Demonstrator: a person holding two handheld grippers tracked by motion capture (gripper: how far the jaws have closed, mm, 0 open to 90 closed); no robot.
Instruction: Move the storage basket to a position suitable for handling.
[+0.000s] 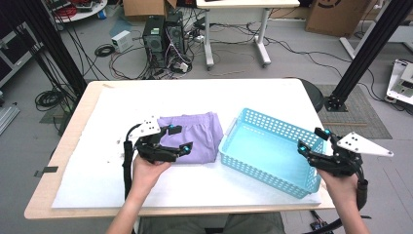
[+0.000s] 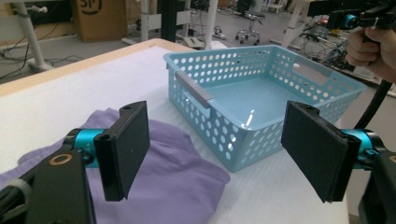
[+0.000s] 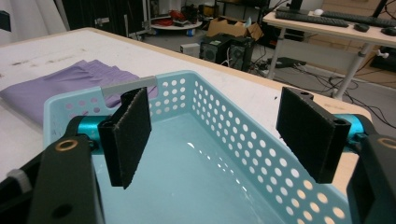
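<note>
High view, with both gripper views. A folded purple cloth point(image 1: 195, 136) lies flat on the white tabletop point(image 1: 97, 170), slightly left of centre. Just to its right stands a light-blue perforated basket point(image 1: 243, 124), its near-left corner almost touching the cloth's right edge; whether the two actually touch cannot be told. The basket's floor is bare and glossy.

The left hand-held gripper point(image 1: 178, 138) hovers over the near-left part of the cloth, its jaws set wide apart with nothing between them. In the left gripper view the same left hand-held gripper point(image 2: 215, 149) looks across the cloth point(image 2: 173, 172) toward the basket point(image 2: 219, 135), and both black pads point(image 2: 128, 144) stand clear above the fabric.

The right hand-held gripper point(image 1: 311, 139) is held at the basket's near-right corner, its jaws likewise spread and gripping nothing. In the right gripper view this right hand-held gripper point(image 3: 215, 140) points along the basket point(image 3: 224, 126) interior, with the cloth point(image 3: 60, 86) lying beyond the basket's far end wall.

Each hand-held gripper carries a grey three-cornered plate on top.
</note>
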